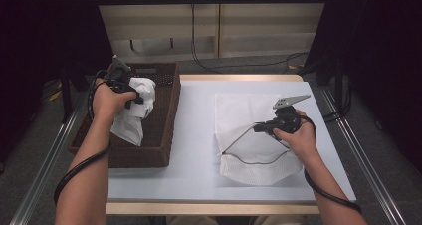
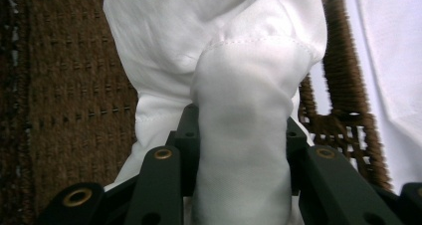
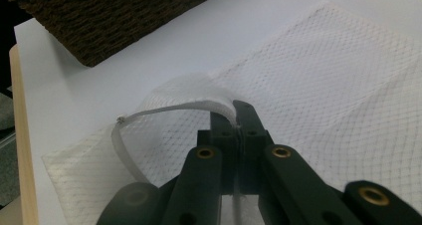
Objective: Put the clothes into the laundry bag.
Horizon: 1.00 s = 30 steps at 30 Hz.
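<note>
White garment (image 1: 133, 110) is held bunched in the left gripper (image 1: 130, 93) above the brown wicker basket (image 1: 164, 135) at the left of the tabletop (image 1: 194, 135), as seen in the high view; part of it hangs down inside the basket. At the right, a white mesh laundry bag (image 1: 244, 115) lies flat, and its near opening edge is pinched by the right gripper (image 1: 259, 129).

In the left gripper view, the jaws are clamped on a thick fold of the garment, with the basket weave behind.

In the right gripper view, the jaws are together on the bag's rim band (image 3: 174, 108), which is raised in an arch.

The step in hand is judged to be lifting the garment out. Next, the garment is to be carried right, toward the bag mouth, which must be held open.
</note>
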Motion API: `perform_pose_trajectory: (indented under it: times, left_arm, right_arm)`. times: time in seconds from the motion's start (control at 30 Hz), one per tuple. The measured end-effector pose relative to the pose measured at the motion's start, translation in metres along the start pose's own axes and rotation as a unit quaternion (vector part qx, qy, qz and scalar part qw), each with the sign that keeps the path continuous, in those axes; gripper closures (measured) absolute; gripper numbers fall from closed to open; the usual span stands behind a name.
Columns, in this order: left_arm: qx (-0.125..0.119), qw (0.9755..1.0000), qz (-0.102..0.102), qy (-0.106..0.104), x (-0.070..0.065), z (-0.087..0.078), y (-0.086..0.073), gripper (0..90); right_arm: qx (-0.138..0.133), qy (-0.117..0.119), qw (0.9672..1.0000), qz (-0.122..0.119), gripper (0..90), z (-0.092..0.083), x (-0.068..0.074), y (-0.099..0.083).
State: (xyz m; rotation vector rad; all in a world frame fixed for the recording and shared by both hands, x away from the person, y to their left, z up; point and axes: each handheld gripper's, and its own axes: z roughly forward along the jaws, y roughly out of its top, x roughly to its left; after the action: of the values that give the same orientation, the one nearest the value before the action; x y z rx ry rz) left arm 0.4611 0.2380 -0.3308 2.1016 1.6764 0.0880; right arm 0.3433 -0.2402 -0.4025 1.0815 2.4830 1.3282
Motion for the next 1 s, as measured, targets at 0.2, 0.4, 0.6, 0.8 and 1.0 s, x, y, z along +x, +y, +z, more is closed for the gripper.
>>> perform_pose_trajectory:
  times: [0.2,0.4,0.6,0.8,1.0]
  left_arm:
    - [0.003,0.9998,0.016,-0.010,-0.011,-0.005,-0.001,65.2]
    - [0.001,0.9991,0.030,-0.032,-0.023,-0.013,0.000,65.3]
    - [-0.004,0.9981,0.041,-0.045,-0.034,-0.021,0.003,65.3]
    - [-0.002,0.9974,0.052,-0.050,-0.043,-0.026,0.005,65.3]
    - [-0.001,0.9952,0.078,-0.058,-0.060,-0.029,0.005,65.2]
  right_arm:
    - [0.003,-0.002,1.0000,-0.001,89.3,0.001,0.000,0.000]
    - [0.001,-0.002,1.0000,-0.002,89.3,0.000,0.001,0.000]
    - [0.001,-0.001,1.0000,0.000,89.3,0.000,0.001,0.000]
    - [0.000,-0.002,1.0000,-0.001,89.3,-0.001,0.001,0.001]
    - [0.002,-0.002,1.0000,0.001,89.3,0.001,0.001,0.000]
